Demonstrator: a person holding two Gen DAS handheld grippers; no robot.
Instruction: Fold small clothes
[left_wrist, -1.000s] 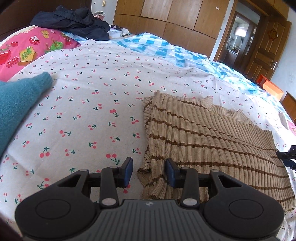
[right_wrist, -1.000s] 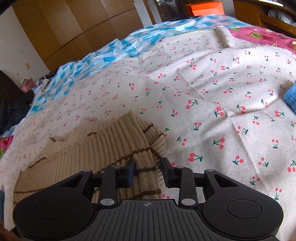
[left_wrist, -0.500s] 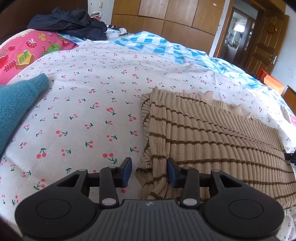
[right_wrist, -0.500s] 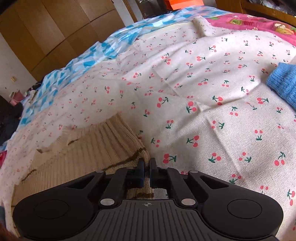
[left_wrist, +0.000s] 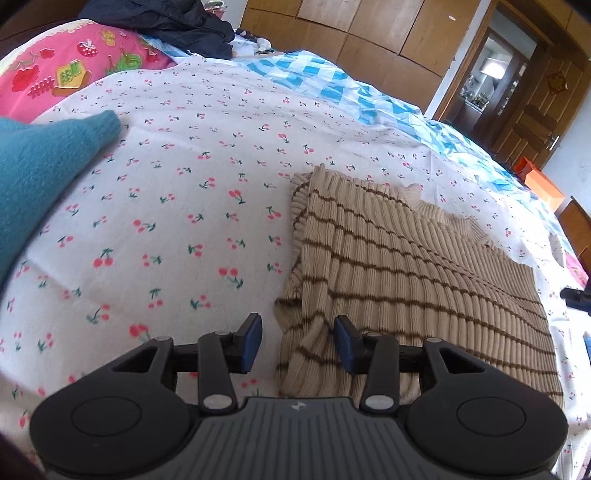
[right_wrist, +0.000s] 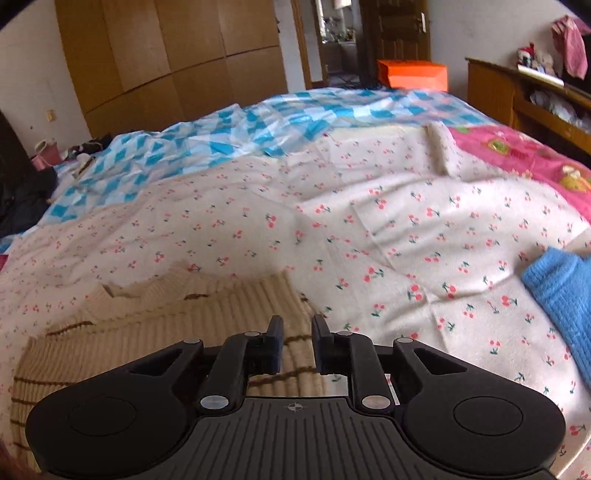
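Observation:
A beige ribbed sweater (left_wrist: 406, 266) with thin brown stripes lies flat on the cherry-print sheet (left_wrist: 166, 221). My left gripper (left_wrist: 297, 338) is open low over the sweater's near left corner. A fold of that edge sits between its blue pads without being pinched. In the right wrist view the same sweater (right_wrist: 166, 325) lies below and to the left. My right gripper (right_wrist: 297, 339) hangs above the sweater's right edge with its jaws opening. Nothing is clamped between them; the fabric shows underneath.
A teal knit garment (left_wrist: 37, 177) lies at the left and a blue knit piece (right_wrist: 561, 295) at the right. A pink quilt (left_wrist: 55, 74), dark clothes (left_wrist: 166, 18) and a blue checked cover (left_wrist: 332, 85) lie farther back. Wardrobes and an orange box (right_wrist: 412, 74) stand beyond.
The right gripper shut on the sweater's right corner, then rose and parted its jaws, leaving the fabric below. The left gripper stayed over the left corner.

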